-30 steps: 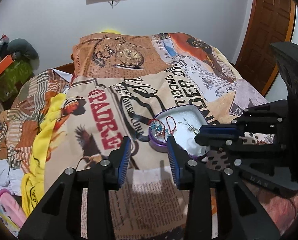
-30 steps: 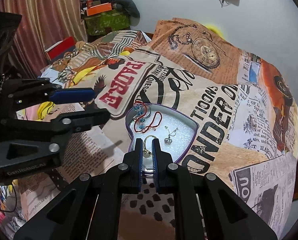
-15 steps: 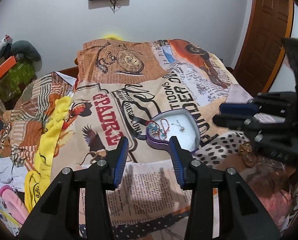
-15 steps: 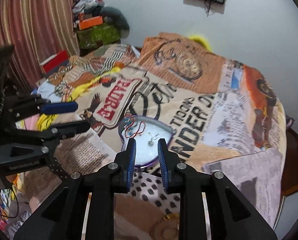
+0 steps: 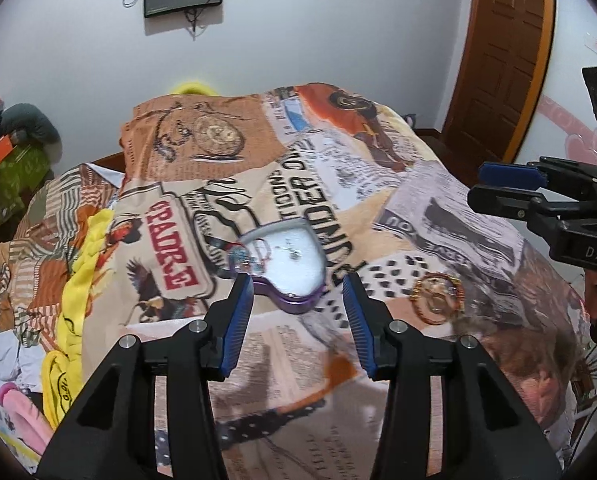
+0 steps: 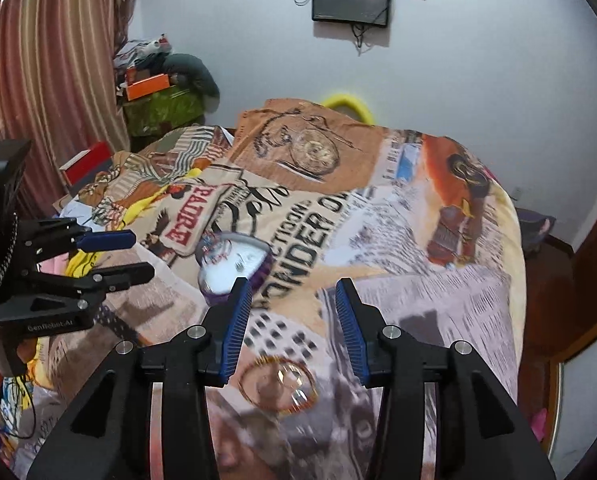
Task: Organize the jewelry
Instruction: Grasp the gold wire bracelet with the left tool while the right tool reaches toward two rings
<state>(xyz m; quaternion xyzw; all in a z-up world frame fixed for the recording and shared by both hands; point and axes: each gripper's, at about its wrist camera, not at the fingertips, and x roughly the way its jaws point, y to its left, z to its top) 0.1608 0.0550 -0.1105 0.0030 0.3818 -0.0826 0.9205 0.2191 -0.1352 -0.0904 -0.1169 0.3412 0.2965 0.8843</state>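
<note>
A purple heart-shaped jewelry box (image 5: 288, 268) with a white lining lies open on the printed bedspread and holds small jewelry pieces, red and blue ones at its left. It also shows in the right wrist view (image 6: 234, 268). Gold bangles (image 5: 437, 298) lie on the bedspread right of the box, and just ahead of my right gripper (image 6: 276, 384). My left gripper (image 5: 298, 320) is open and empty, above the bed near the box. My right gripper (image 6: 294, 328) is open and empty, above the bangles.
The bed is covered by a newspaper-print spread (image 5: 338, 168). Yellow cloth (image 5: 74, 280) lies at its left edge. A green box with clutter (image 6: 162, 108) stands by the striped curtain (image 6: 58, 60). A wooden door (image 5: 502, 52) is at the right.
My right gripper let go of a ring in the box, opened wide and drew back over the bangles. My left gripper pulled back and rose and stays open.
</note>
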